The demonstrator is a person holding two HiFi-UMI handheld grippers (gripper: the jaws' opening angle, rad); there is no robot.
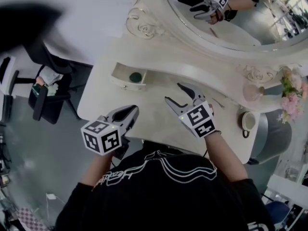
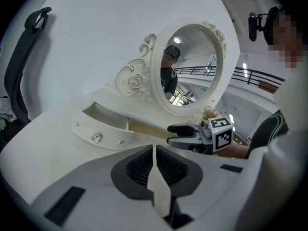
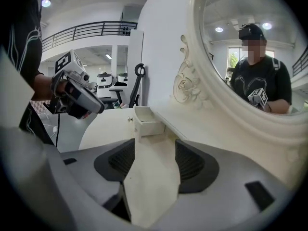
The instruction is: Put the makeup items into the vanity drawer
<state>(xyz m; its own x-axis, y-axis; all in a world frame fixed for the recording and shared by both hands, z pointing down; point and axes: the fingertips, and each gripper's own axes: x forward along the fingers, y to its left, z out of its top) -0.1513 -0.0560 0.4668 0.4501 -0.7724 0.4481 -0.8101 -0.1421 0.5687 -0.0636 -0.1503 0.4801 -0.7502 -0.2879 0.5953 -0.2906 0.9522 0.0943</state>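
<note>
Head view, top-down on white vanity table (image 1: pixel 159 129).

Left gripper (image 1: pixel 134 109), lower left of centre, above table's near edge. Jaws pressed together in left gripper view (image 2: pixel 154 148), nothing between the pads.

Right gripper (image 1: pixel 173 92), centre frame, just right of the left one, tips aimed toward upper left. Jaws wide apart in right gripper view (image 3: pixel 155 146), only bare tabletop between them. Not holding anything.

Vanity drawer (image 1: pixel 126 83), upper left of centre, pulled open. Small dark green round item (image 1: pixel 135 76) inside it, toward the right end. Too small to identify further.

Same drawer in left gripper view at centre left (image 2: pixel 103 134), knob on the front; contents hidden there by the front wall. In right gripper view, drawer (image 3: pixel 147 124) at centre, just beyond the open jaws, well apart from them.

Oval mirror (image 1: pixel 231 18) across upper right, carved rose trim at its left. Cup (image 1: pixel 248 121) and pink flowers (image 1: pixel 291 93) at right edge of table. Dark chair (image 1: pixel 43 97) on floor at left.
</note>
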